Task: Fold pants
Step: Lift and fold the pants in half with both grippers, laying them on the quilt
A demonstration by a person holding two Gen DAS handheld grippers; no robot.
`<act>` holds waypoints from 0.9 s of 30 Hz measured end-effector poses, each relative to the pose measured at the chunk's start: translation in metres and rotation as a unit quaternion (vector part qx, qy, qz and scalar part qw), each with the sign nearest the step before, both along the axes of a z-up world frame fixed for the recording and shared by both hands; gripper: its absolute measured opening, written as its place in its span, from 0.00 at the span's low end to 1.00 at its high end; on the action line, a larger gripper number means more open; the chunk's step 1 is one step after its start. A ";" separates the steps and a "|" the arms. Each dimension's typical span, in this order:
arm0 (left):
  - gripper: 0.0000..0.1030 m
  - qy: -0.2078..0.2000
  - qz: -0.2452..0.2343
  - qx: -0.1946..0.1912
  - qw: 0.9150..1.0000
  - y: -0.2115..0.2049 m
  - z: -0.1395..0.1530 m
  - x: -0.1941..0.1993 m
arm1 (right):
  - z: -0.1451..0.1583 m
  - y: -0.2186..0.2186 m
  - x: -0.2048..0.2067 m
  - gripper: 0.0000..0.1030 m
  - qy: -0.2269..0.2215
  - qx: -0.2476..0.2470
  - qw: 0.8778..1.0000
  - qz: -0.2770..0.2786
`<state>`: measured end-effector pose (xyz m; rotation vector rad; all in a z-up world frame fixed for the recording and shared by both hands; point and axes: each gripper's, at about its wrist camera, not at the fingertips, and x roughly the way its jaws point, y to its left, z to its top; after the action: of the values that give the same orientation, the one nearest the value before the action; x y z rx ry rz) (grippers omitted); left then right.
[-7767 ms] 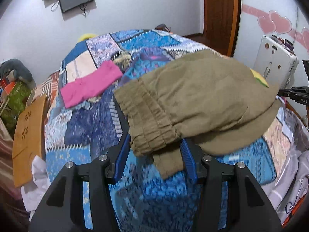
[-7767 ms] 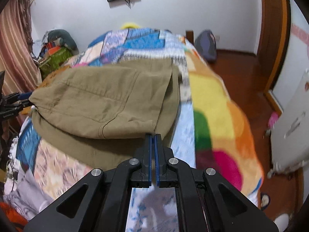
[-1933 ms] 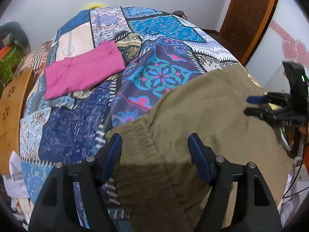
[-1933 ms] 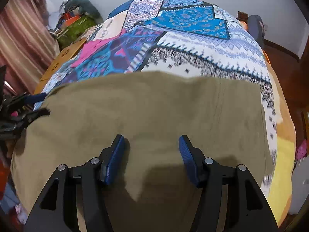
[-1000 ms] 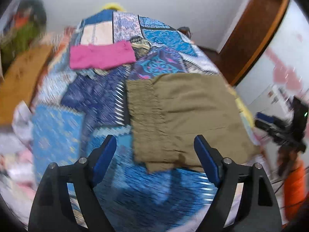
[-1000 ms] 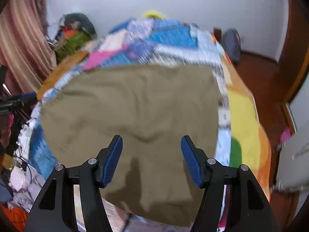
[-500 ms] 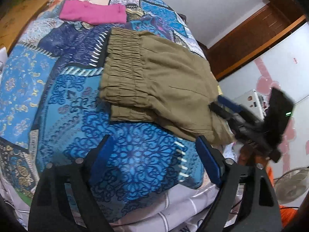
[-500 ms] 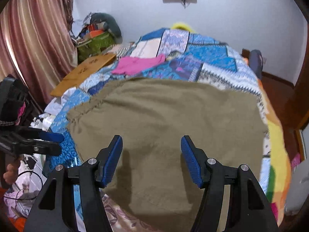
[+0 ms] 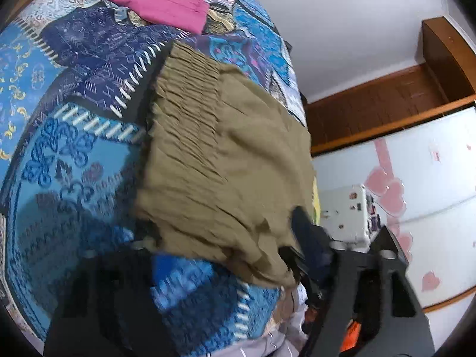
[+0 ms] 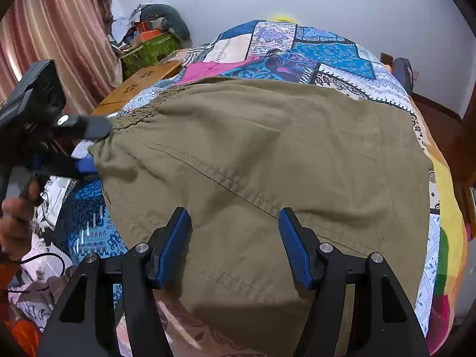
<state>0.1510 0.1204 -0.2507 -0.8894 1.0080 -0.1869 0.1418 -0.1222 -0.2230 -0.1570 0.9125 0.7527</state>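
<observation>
The khaki pants [image 10: 261, 172], earlier a loose two-layer heap held by the pinched-together right gripper [image 10: 235, 244], now lie folded flat on the patchwork bedspread [image 9: 74, 136]. That gripper's jaws have spread wide and hover above the cloth. The left gripper [image 9: 226, 232] has drawn in to the gathered waistband [image 9: 184, 89] end, its view tilted and blurred.

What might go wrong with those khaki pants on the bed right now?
The folded khaki pants lie close to the near edge of the patchwork bedspread, so a careless tug might drag them off. The left gripper sits at the gathered waistband; closing there may bunch the fold. The right gripper hovers open.
</observation>
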 end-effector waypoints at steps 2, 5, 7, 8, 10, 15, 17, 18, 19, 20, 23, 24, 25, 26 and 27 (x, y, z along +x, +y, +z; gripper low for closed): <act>0.39 0.011 0.009 0.012 1.000 0.003 -0.003 0.006 | 0.000 -0.001 0.000 0.57 0.001 0.002 1.000 -0.001; 0.33 0.010 0.009 0.043 0.999 0.001 0.001 0.010 | 0.001 -0.001 0.000 0.57 0.003 -0.001 1.000 -0.003; 0.30 -0.002 0.004 0.093 0.996 -0.006 0.010 0.011 | 0.002 0.000 0.002 0.57 0.007 -0.006 1.000 -0.004; 0.29 -0.012 0.003 0.124 0.992 -0.010 0.017 0.009 | 0.004 0.001 0.002 0.57 0.011 -0.010 1.000 -0.004; 0.28 -0.034 0.003 0.194 0.980 -0.019 0.032 0.007 | 0.008 0.001 0.005 0.57 0.017 -0.014 1.000 -0.004; 0.28 -0.077 0.018 0.320 0.944 -0.021 0.065 -0.005 | 0.027 0.009 0.011 0.57 0.005 0.000 1.000 -0.009; 0.28 -0.083 0.024 0.352 0.932 -0.018 0.071 -0.011 | 0.033 0.019 0.013 0.57 -0.003 0.003 1.000 -0.008; 0.28 -0.087 0.028 0.375 0.923 -0.016 0.076 -0.016 | 0.035 0.026 0.014 0.57 -0.005 0.004 1.000 -0.006; 0.28 -0.089 0.031 0.388 0.917 -0.014 0.078 -0.019 | 0.037 0.035 0.015 0.57 -0.007 0.007 1.000 -0.002; 0.28 -0.091 0.033 0.396 0.913 -0.012 0.080 -0.024 | 0.039 0.046 0.016 0.57 -0.006 0.011 1.000 0.003; 0.28 -0.099 0.040 0.427 0.898 -0.009 0.086 -0.034 | 0.039 0.077 0.013 0.57 0.000 0.013 0.999 0.039; 0.28 -0.103 0.041 0.437 0.893 -0.009 0.088 -0.038 | 0.037 0.085 0.011 0.57 0.002 0.010 0.999 0.050; 0.28 -0.106 0.040 0.442 0.890 -0.010 0.091 -0.041 | 0.033 0.097 0.008 0.57 0.007 0.006 0.998 0.065; 0.28 -0.109 0.039 0.444 0.888 -0.011 0.093 -0.043 | 0.028 0.109 0.004 0.57 0.014 -0.003 0.997 0.080; 0.28 -0.114 0.037 0.446 0.887 -0.013 0.095 -0.045 | 0.023 0.118 0.002 0.57 0.019 -0.011 0.996 0.091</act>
<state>0.1062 0.1076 -0.1562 -0.0506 0.7138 0.2318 0.1435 -0.0043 -0.1998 -0.2497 0.9515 0.9174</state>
